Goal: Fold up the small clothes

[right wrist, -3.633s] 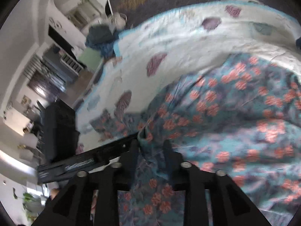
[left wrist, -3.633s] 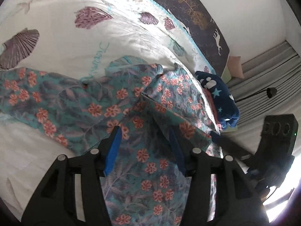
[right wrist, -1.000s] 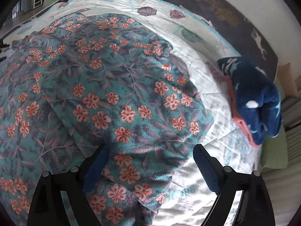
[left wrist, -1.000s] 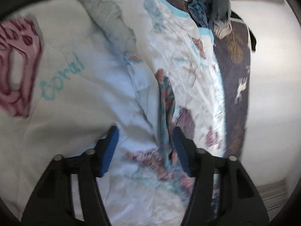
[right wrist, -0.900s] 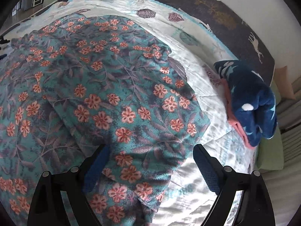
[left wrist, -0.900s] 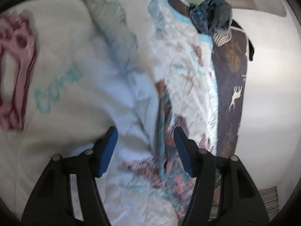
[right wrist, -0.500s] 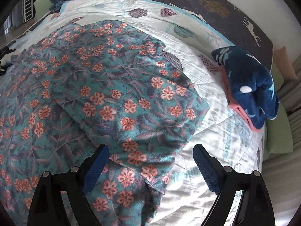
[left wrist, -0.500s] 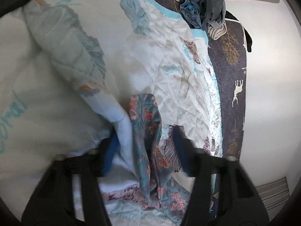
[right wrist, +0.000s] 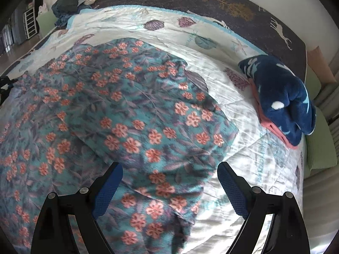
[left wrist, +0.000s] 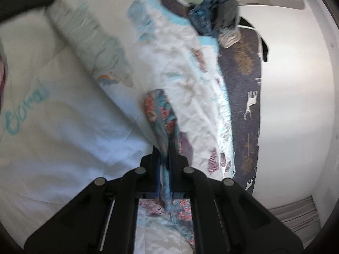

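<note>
A teal garment with orange flowers (right wrist: 131, 122) lies partly folded on the white shell-print quilt (right wrist: 211, 48). In the left wrist view my left gripper (left wrist: 164, 148) is shut on a narrow edge of that floral garment (left wrist: 157, 110), which stands up from between the black fingers above the quilt (left wrist: 63, 127). In the right wrist view my right gripper (right wrist: 169, 173) hovers open over the folded garment's near corner, its blue pads (right wrist: 232, 187) wide apart and nothing between them.
A folded stack of a dark blue star-print piece (right wrist: 281, 97) on a pink one lies at the right of the bed. A dark deer-print cover (right wrist: 233, 2) runs along the far edge. A heap of dark clothes (right wrist: 67, 6) sits at the far left corner.
My left gripper has closed from wide open onto the floral garment's edge and lifted it a little. The right gripper stays open, its view shifted slightly.
</note>
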